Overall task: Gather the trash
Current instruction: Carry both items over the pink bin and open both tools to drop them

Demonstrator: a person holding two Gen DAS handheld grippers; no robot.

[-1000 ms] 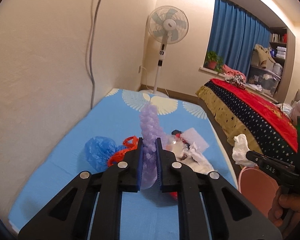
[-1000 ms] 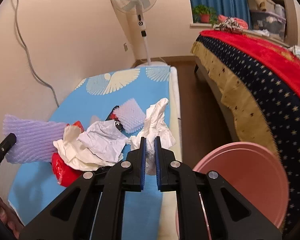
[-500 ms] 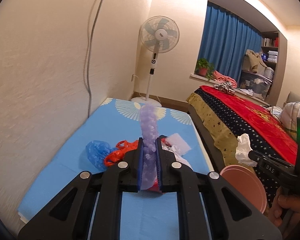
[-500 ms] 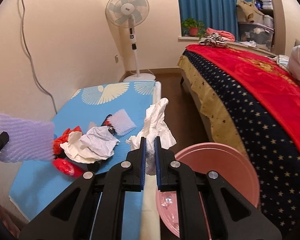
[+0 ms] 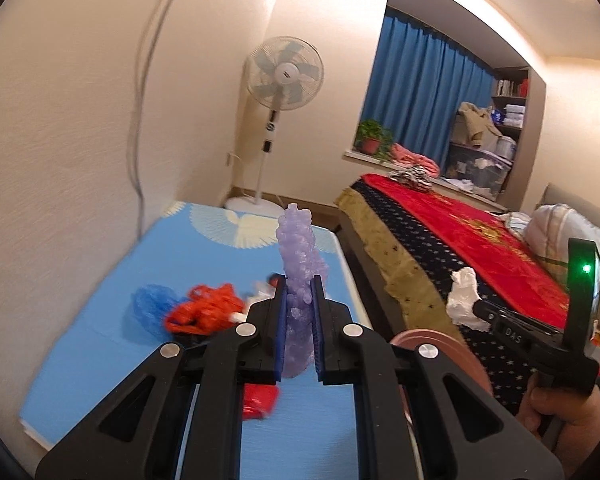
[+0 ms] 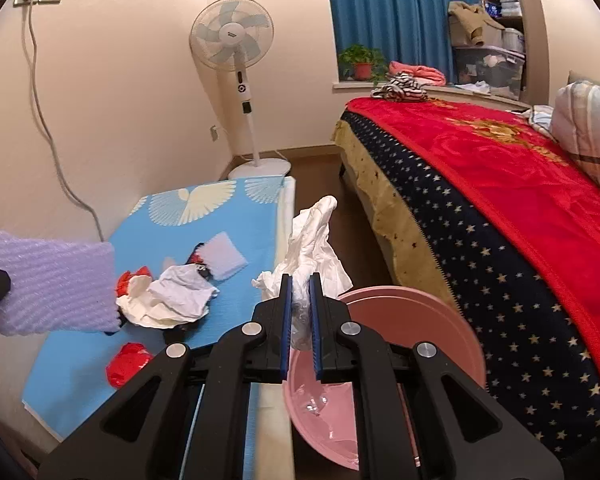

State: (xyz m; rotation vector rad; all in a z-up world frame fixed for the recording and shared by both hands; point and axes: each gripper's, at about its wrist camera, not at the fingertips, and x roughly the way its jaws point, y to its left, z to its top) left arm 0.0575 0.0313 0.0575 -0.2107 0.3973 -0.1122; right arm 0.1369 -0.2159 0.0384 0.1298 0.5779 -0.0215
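Note:
My left gripper (image 5: 299, 300) is shut on a sheet of purple foam wrap (image 5: 298, 252), held edge-on above the blue mat (image 5: 100, 340); the same purple foam wrap (image 6: 52, 284) shows flat at the left of the right wrist view. A crumpled white tissue (image 6: 314, 248) sticks up from my right gripper (image 6: 300, 300), which is shut on it, over the near rim of the pink basin (image 6: 420, 320). In the left wrist view that right gripper (image 5: 478, 310) appears at the right with the white tissue (image 5: 464, 298). Loose trash lies on the mat: white paper (image 6: 172, 296), red plastic (image 6: 126, 362), an orange net (image 5: 204, 308), a blue bag (image 5: 152, 304).
A bed with a red and navy starred blanket (image 6: 500, 200) runs along the right, leaving a narrow strip of floor beside the mat. A standing fan (image 6: 236, 60) stands in the far corner. A cable (image 6: 48, 128) hangs down the left wall.
Both grippers have risen and pulled back from the mat with their loads; the trash pile looks smaller and farther. The pink basin has come fully under the right gripper.

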